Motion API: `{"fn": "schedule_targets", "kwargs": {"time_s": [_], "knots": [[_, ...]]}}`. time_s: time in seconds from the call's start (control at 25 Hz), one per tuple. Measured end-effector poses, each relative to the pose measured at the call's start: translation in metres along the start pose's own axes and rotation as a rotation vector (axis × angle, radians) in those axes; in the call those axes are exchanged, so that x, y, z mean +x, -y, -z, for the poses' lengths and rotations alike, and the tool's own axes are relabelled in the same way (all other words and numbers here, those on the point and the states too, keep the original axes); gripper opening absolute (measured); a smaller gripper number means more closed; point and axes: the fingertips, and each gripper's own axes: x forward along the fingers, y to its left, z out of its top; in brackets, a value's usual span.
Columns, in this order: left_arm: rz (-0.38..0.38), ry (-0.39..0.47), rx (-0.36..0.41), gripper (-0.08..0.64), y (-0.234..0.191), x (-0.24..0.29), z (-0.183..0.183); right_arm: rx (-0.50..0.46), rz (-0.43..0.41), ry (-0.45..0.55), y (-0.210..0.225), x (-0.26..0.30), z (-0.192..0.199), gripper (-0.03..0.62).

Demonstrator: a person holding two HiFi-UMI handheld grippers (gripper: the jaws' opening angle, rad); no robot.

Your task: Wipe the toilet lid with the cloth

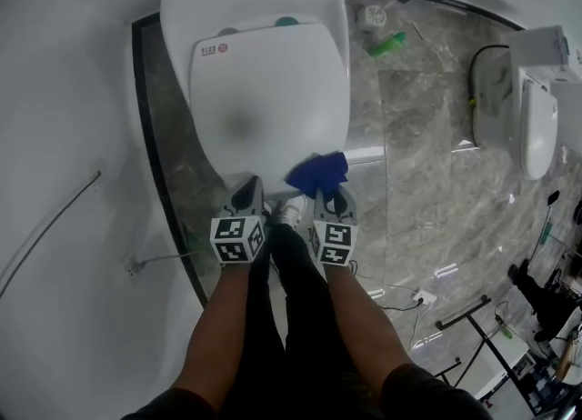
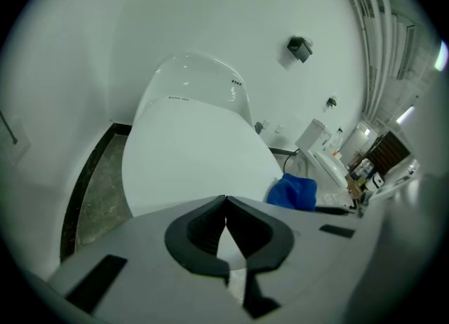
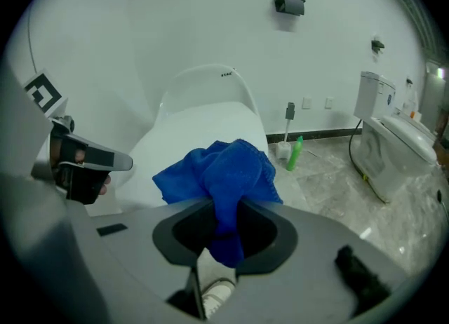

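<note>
Closed toilet lid (image 1: 268, 91), white, seen from steeply above. The person stands at its front edge, both arms stretched forward.

Right gripper (image 3: 224, 207): jaws clamped on a blue cloth (image 3: 221, 168). The bunched cloth bulges out ahead of the jaws, and a tail of it hangs down between them. In the head view the cloth sits at the front right corner of the lid. It seems to rest on the rim there, but contact is not clear from either angle.

Left gripper (image 2: 225, 200): jaws closed tip to tip, nothing between them. It is held over the lid's front edge, just left of the right gripper, and both point down toward the lid. Marker cubes sit side by side.

Lid surface is plain white with a faint grey shadow near the middle.

Surroundings: grey marbled floor (image 1: 427, 118) to the right of the toilet. A green bottle (image 1: 386, 44) lies beside the toilet base near the wall. A second toilet (image 1: 532, 109) stands well apart on the far right. A white shoe (image 1: 291, 211) shows between the grippers.
</note>
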Motion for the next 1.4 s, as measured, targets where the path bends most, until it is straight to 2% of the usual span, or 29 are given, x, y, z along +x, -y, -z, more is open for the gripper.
{"fn": "schedule_targets", "kwargs": {"time_s": [0.24, 0.36, 0.48, 0.6, 0.68, 0.84, 0.96, 1.16, 1.24, 1.4], "knots": [[0.039, -0.026, 0.058, 0.011, 0.006, 0.002, -0.015, 0.075, 0.082, -0.075, 0.028, 0.005, 0.008, 0.083], [0.042, -0.029, 0.097, 0.011, 0.003, -0.015, -0.038, 0.045, 0.076, -0.051, 0.024, -0.006, -0.021, 0.083], [0.028, -0.001, 0.193, 0.011, 0.006, -0.04, -0.086, -0.025, 0.004, -0.002, 0.006, -0.019, -0.074, 0.083], [0.034, 0.067, 0.31, 0.011, 0.029, -0.07, -0.15, -0.167, -0.095, 0.085, -0.014, -0.042, -0.144, 0.083], [0.042, 0.14, 0.345, 0.011, 0.047, -0.096, -0.199, -0.237, -0.129, 0.17, -0.024, -0.069, -0.202, 0.083], [0.042, 0.277, 0.385, 0.011, 0.078, -0.161, -0.27, -0.262, -0.149, 0.361, -0.039, -0.148, -0.31, 0.083], [0.036, 0.339, 0.355, 0.011, 0.094, -0.213, -0.296, -0.288, -0.162, 0.43, -0.053, -0.205, -0.352, 0.083], [-0.012, 0.393, 0.202, 0.012, 0.098, -0.279, -0.303, -0.349, -0.199, 0.47, -0.091, -0.262, -0.369, 0.081], [-0.003, 0.41, 0.212, 0.012, 0.108, -0.291, -0.31, -0.358, -0.2, 0.502, -0.099, -0.277, -0.384, 0.082], [0.026, 0.465, 0.286, 0.012, 0.126, -0.315, -0.34, -0.365, -0.182, 0.595, -0.11, -0.312, -0.424, 0.082]]}}
